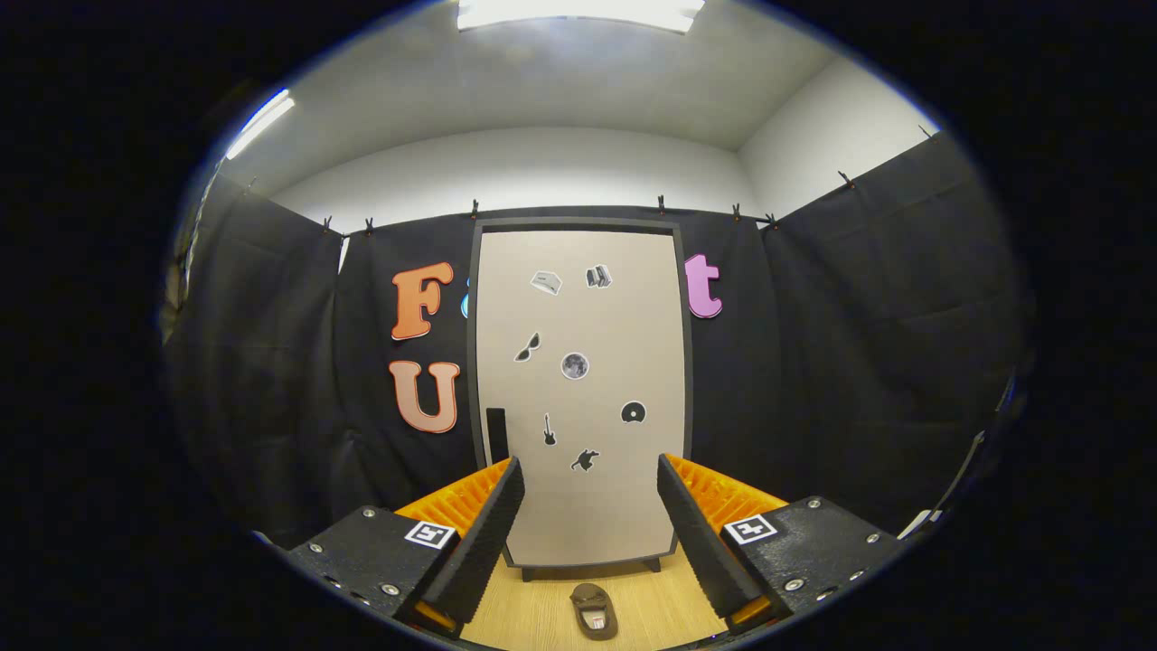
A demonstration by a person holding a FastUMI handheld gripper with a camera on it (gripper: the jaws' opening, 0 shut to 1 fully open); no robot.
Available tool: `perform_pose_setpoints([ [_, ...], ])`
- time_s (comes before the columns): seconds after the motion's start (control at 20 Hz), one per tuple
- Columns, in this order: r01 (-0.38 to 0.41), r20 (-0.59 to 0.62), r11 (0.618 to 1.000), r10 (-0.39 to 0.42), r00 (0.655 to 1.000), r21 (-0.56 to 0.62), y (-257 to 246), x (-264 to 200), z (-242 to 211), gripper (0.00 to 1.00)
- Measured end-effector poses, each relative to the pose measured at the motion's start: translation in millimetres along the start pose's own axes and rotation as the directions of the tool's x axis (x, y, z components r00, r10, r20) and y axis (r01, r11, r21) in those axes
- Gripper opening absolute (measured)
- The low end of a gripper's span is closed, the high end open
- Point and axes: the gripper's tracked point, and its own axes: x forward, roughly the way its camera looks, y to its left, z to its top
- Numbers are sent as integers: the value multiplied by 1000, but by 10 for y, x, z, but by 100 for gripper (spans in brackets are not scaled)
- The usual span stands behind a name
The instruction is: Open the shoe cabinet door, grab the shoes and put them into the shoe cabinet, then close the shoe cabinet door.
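The shoe cabinet stands upright against the booth wall, straight ahead and beyond my fingers. Its beige door is closed, framed in dark trim, with several small stickers on it. A dark vertical handle sits at the door's lower left edge, just above my left fingertip. A brown shoe lies on the wooden floor in front of the cabinet, between my fingers and below them. My gripper is open, with nothing between the fingers, some way back from the door.
Black cloth walls close in the booth on the left, back and right. The light wooden floor runs from the cabinet's short feet toward me.
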Motion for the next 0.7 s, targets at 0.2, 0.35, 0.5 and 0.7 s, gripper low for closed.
perform_pose_setpoints([
  [0.2, -8, 0, 1000, 8, 1000, 2, 63, 10, 2, 93],
  [0.35, -18, -1, 1000, 18, 1000, 0, 128, 20, -8, 93],
  [0.5, -34, -2, 999, 34, 999, -2, 238, 60, -7, 93],
  [0.7, -62, -3, 998, 62, 998, -5, 463, 144, -14, 93],
])
